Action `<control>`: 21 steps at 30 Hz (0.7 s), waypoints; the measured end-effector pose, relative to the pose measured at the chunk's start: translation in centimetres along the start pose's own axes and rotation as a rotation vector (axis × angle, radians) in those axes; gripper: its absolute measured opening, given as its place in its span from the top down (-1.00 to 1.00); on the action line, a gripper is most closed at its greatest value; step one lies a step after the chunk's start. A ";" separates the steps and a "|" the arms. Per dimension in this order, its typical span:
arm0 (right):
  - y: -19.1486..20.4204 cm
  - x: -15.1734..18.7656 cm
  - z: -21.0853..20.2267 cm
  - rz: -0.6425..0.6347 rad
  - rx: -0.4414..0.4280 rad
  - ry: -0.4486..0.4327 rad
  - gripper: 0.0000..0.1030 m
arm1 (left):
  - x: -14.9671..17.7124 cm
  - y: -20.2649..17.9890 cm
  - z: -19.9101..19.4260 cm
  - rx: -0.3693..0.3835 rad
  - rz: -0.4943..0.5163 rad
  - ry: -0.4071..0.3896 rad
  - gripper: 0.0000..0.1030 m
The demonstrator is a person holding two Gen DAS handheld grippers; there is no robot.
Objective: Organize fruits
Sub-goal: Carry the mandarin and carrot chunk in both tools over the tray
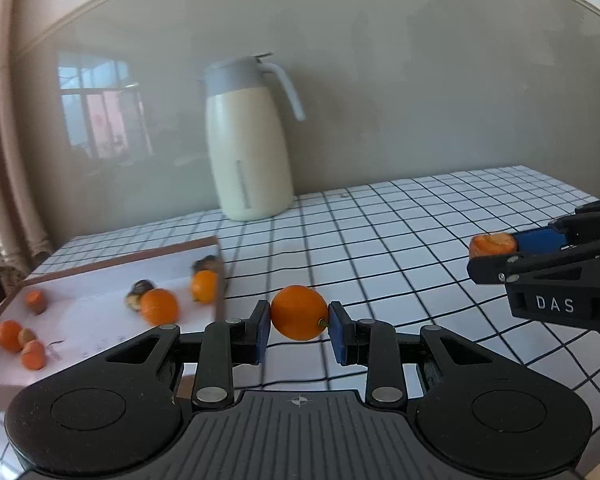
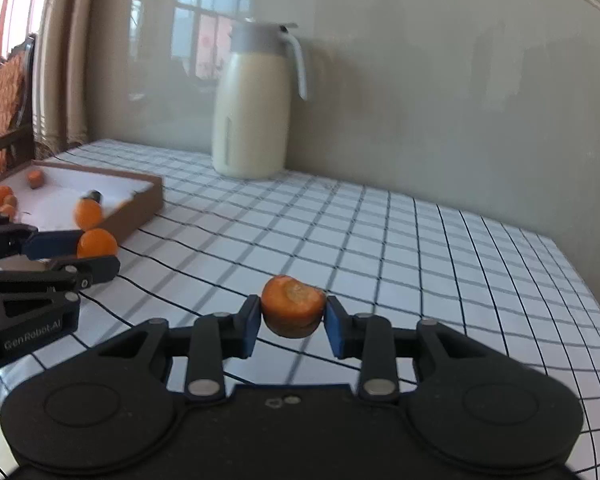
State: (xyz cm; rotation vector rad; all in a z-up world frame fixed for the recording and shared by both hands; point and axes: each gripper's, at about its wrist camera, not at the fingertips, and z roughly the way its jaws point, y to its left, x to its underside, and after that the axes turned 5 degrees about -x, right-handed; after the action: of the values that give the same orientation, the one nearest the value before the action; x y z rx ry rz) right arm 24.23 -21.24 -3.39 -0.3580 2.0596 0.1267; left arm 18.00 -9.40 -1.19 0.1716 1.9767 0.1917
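Note:
My left gripper point(image 1: 299, 326) is shut on a small round orange point(image 1: 299, 312), held above the checked tablecloth just right of the brown box point(image 1: 100, 264). The same orange point(image 2: 97, 243) shows at the left in the right wrist view, between the left gripper's point(image 2: 100, 252) pads. My right gripper point(image 2: 293, 320) is shut on a duller orange fruit with a rough, damaged top point(image 2: 293, 306); that fruit point(image 1: 493, 244) also appears at the right edge of the left wrist view. Inside the box lie several oranges point(image 1: 160, 306) and small brown fruits point(image 1: 138, 294).
A cream thermos jug with a grey lid and handle point(image 1: 250, 140) stands at the back of the table against the grey wall. The checked tablecloth point(image 2: 420, 260) stretches to the right. A curtain and a wooden chair point(image 2: 4, 120) are at the far left.

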 end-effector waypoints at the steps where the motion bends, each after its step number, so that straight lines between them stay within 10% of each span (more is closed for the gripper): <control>1: 0.4 -0.2 -0.1 -0.005 -0.015 -0.012 0.51 | 0.1 0.4 -0.3 -0.008 -0.009 -0.001 0.39; 21: 8.3 -3.9 -0.4 -0.111 -0.179 -0.120 0.51 | 1.1 7.5 -3.7 -0.142 -0.072 -0.036 0.39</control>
State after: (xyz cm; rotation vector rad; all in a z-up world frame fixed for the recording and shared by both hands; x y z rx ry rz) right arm 23.11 -12.64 -0.28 -0.5612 1.9099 0.2598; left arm 14.38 -2.01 0.92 0.0119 1.9219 0.2786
